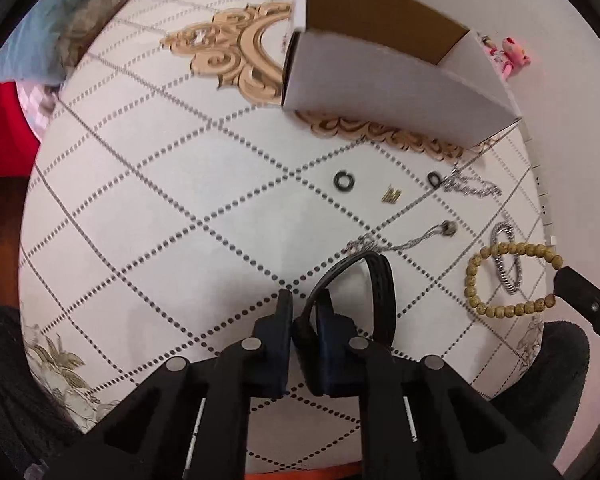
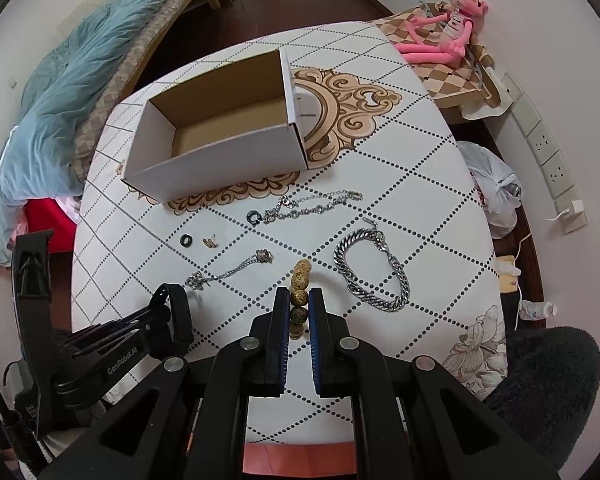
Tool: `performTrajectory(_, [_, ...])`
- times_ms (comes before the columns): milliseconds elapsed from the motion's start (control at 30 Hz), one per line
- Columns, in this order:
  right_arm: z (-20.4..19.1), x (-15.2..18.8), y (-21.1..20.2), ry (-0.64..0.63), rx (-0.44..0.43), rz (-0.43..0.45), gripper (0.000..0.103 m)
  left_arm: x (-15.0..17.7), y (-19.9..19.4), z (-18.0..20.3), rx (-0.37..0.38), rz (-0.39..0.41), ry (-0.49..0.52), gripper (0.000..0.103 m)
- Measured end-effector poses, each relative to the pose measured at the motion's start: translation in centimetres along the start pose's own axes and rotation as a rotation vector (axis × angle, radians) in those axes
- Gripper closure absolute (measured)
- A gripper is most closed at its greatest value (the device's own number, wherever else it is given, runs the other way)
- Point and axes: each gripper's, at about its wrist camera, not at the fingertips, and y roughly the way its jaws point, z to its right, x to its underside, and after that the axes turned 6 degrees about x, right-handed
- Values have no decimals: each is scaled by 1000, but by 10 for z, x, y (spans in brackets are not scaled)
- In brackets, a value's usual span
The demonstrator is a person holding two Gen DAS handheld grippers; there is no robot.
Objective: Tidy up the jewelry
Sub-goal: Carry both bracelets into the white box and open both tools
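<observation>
My left gripper (image 1: 306, 300) is shut on a black strap band (image 1: 376, 280), held just above the table; it also shows in the right wrist view (image 2: 176, 312). My right gripper (image 2: 299, 294) is shut on a tan beaded bracelet (image 2: 301, 280), seen as a full loop in the left wrist view (image 1: 512, 276). An open white cardboard box (image 2: 220, 128) stands at the far side, empty. On the table lie a silver chain bracelet (image 2: 374, 270), a silver necklace (image 2: 312, 206), a thin pendant chain (image 2: 232, 270), two black rings (image 2: 186, 240) and small gold earrings (image 2: 211, 242).
The round table (image 2: 420, 160) has a white patterned cloth. A pink plush toy (image 2: 448, 28) sits on a stool behind. A bed with a blue blanket (image 2: 72, 80) is at the left. A dark fuzzy seat (image 2: 548, 380) and a white plastic bag (image 2: 492, 184) are at the right.
</observation>
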Motion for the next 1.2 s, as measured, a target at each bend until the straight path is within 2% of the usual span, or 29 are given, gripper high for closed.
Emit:
performTrajectory(133, [-2, -10, -14, 0, -40, 20, 94, -7, -33, 7, 31, 55, 20, 94])
performTrajectory(233, [-7, -25, -33, -7, -89, 53, 94, -27, -64, 24, 45, 121, 61, 94])
performTrajectory(367, [-21, -63, -61, -43, -149, 124, 94, -65, -92, 36, 63, 184, 105, 94])
performTrajectory(500, [-37, -110, -60, -97, -133, 178, 94, -104, -88, 41, 58, 190, 124, 94])
performTrajectory(733, [-55, -171, -5, -123, -131, 88, 94, -150, -53, 32, 47, 117, 113, 94])
performTrajectory(867, [-57, -184, 19, -121, -151, 38, 94, -168, -37, 33, 36, 70, 97, 91])
performTrajectory(967, [-57, -193, 39, -127, -194, -49, 93, -180, -29, 36, 21, 38, 84, 90])
performTrajectory(1033, [-55, -195, 51, -130, -202, -105, 91, -184, -28, 39, -25, 38, 97, 80])
performTrajectory(1067, [-53, -196, 57, -127, -200, -129, 86, -186, -29, 39, -40, 42, 95, 60])
performTrajectory(1100, [-51, -195, 59, -125, -193, -133, 76, -187, -32, 38, -38, 56, 90, 35])
performTrajectory(1133, [-48, -195, 59, -124, -181, -129, 70, -186, -38, 37, -42, 78, 83, 28])
performTrajectory(1167, [-45, -194, 58, -122, -172, -126, 59, -187, -42, 35, -47, 94, 79, 27])
performTrajectory(1200, [-42, -192, 57, -122, -154, -116, 55, -186, -46, 33, -58, 111, 77, 27])
